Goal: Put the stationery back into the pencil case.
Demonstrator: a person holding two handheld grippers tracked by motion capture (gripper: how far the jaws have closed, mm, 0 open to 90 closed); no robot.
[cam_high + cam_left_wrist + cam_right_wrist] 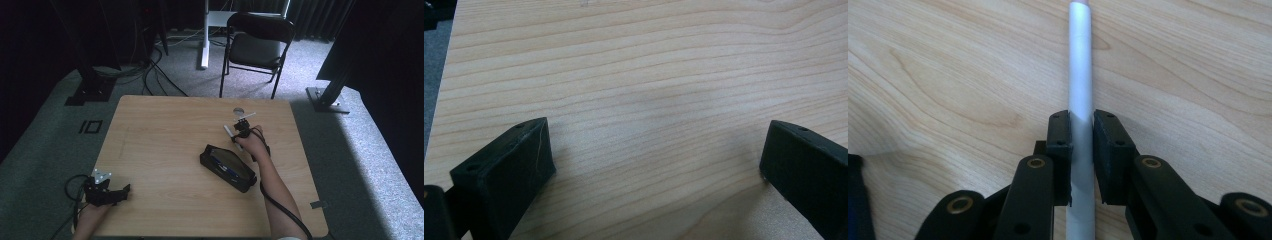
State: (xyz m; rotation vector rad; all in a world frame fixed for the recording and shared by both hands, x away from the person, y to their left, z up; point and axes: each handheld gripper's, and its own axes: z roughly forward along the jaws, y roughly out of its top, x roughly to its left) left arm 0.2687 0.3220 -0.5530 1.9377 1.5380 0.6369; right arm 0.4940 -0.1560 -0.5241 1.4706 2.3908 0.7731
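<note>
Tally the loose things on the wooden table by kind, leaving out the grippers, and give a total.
Black open case: 1
White pens or markers: 1, clamped in the right gripper (white pen)
Small round grey disc near the far edge: 1
Total: 3

Lab or studio: black curtains [320, 17], floor cables [150, 70], folding chair [257, 42], metal stands [330, 90], grey carpet [45, 130].

My matt black plastic right gripper [1081, 145] pinches a smooth, satin grey-white pen [1080, 75] over the pale, matt wood-grain table [948, 65], while the black case [227, 167] looks like cloth with a glossy top panel.
</note>
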